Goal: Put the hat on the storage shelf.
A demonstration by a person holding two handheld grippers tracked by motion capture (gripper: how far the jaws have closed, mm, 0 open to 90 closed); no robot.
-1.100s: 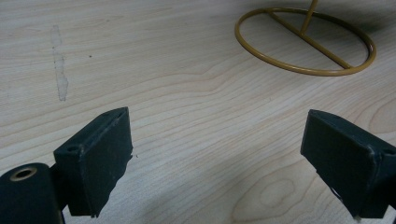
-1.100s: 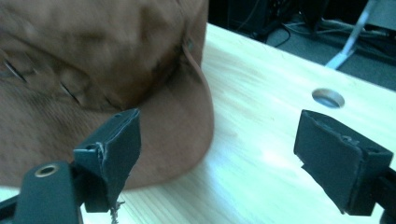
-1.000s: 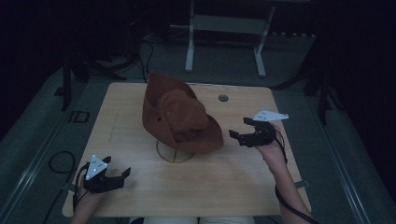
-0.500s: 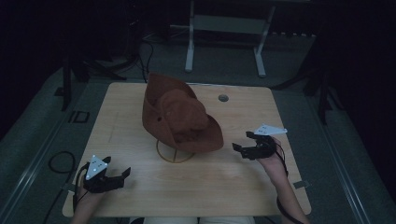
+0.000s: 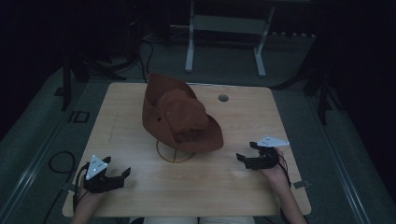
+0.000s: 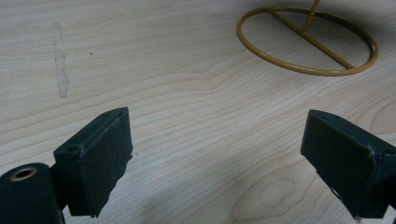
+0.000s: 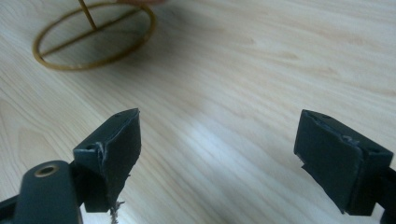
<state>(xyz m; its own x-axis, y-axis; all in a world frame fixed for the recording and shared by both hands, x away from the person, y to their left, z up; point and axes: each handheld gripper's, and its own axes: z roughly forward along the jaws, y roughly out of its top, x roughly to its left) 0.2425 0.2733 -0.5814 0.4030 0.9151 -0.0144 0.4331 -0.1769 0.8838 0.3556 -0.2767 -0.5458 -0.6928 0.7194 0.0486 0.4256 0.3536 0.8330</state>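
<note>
A brown wide-brimmed hat (image 5: 180,116) hangs on a gold wire stand whose ring base (image 5: 173,152) rests on the wooden table (image 5: 140,191). The ring base (image 6: 306,39) lies ahead of my left gripper (image 6: 219,158) and the same ring base (image 7: 93,35) lies up and left of my right gripper (image 7: 219,158). In the high view my left gripper (image 5: 116,177) rests open near the table's front left corner. My right gripper (image 5: 245,157) sits open low over the table, right of the hat. Neither holds anything.
A round grommet (image 5: 223,98) sits in the table near its far edge. Beyond the table stands a white metal frame (image 5: 224,37) on a dark floor. A cable (image 5: 58,161) lies looped on the floor at the left.
My right gripper has moved toward me and down, away from the hat's brim. My left gripper has stayed in place.
</note>
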